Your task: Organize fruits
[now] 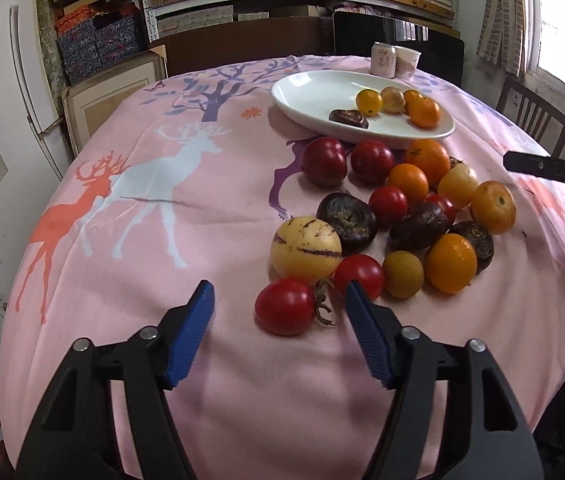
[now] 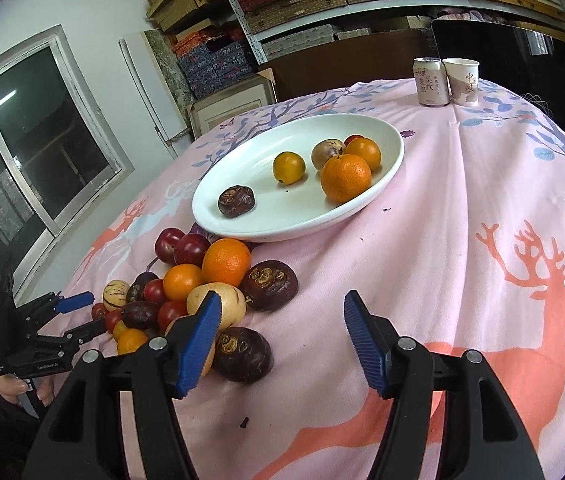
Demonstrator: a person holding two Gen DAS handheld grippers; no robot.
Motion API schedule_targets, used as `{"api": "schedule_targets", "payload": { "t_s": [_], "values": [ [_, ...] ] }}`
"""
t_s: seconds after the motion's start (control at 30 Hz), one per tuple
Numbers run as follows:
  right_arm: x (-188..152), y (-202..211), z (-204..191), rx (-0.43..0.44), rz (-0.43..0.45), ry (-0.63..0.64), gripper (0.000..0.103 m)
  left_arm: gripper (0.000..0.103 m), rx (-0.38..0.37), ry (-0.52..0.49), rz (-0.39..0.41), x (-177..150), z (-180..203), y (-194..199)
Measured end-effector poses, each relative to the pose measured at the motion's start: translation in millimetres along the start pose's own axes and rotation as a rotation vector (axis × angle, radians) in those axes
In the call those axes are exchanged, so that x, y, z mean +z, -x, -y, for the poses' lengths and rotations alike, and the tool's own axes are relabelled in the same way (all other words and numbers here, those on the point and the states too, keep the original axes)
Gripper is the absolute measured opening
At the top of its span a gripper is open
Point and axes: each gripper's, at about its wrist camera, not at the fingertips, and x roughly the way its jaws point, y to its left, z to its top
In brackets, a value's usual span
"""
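On the left we have the left gripper with its blue fingers spread wide and nothing between them but air, hovering low over the pink deer-print cloth on the desk. Just ahead of its right finger sits a red tomato, green stem pointing right, not touched by either finger. Beyond it lies the loose pile of fruit: a pale striped melon-like fruit, dark purple-brown ones, oranges, yellow ones and more red ones, all bunched together and touching.

Moving on, the white oval plate stands just behind the pile (the nearest oranges sit right by its rim). On it we count a dark brown fruit alone toward the left, a yellow-orange one in the middle, and a cluster at the right led by a big orange.

Further right, a can and a paper cup stand side by side at the far edge.

Finally the right gripper, fingers equally wide apart and holding nothing, hangs over bare cloth at the pile's right side, its left finger in front of a yellow fruit.
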Motion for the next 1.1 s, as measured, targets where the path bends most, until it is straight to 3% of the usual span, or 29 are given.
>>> {"api": "schedule_targets", "payload": {
  "t_s": [0.03, 0.23, 0.47, 0.67, 0.8, 0.93, 1.03, 1.1],
  "values": [
    [-1.5, 1.0, -2.3, 0.002, -0.001, 0.012, 0.064, 0.035, -0.024, 0.004, -0.007, -0.1, -0.5, -3.0],
    [-18.1, 7.4, -36.9, 0.049, -0.016, 0.186, 0.056, 0.035, -0.026, 0.007, 0.008, -8.9, 0.0, 1.5],
    [-35.0, 8.5, -80.2, -0.015, 0.005, 0.395, 0.056, 0.035, 0.006, -0.001, 0.018, -18.1, 4.3, 7.3],
    [-36.9, -2.7, -91.5, -0.094, -0.038, 0.434, 0.056, 0.037, 0.021, 0.001, 0.02, -21.1, 7.0, 10.1],
    [-38.5, -7.3, -94.0, -0.103, -0.063, 0.444, 0.056, 0.037, 0.028, 0.02, 0.033, -21.2, 2.6, 17.1],
    [-35.6, -13.7, -93.8, -0.086, -0.08, 0.419, 0.053, 0.043, 0.025, 0.028, 0.0, -26.2, -0.6, 7.6],
    [-33.6, -14.8, -91.4, -0.095, -0.077, 0.392, 0.042, 0.036, 0.003, 0.038, 0.004, -29.8, -0.1, 7.0],
    [-32.5, -13.8, -87.0, -0.07, -0.078, 0.365, 0.041, 0.032, -0.006, 0.039, 0.006, -30.4, 0.7, 7.9]
  ]
}}
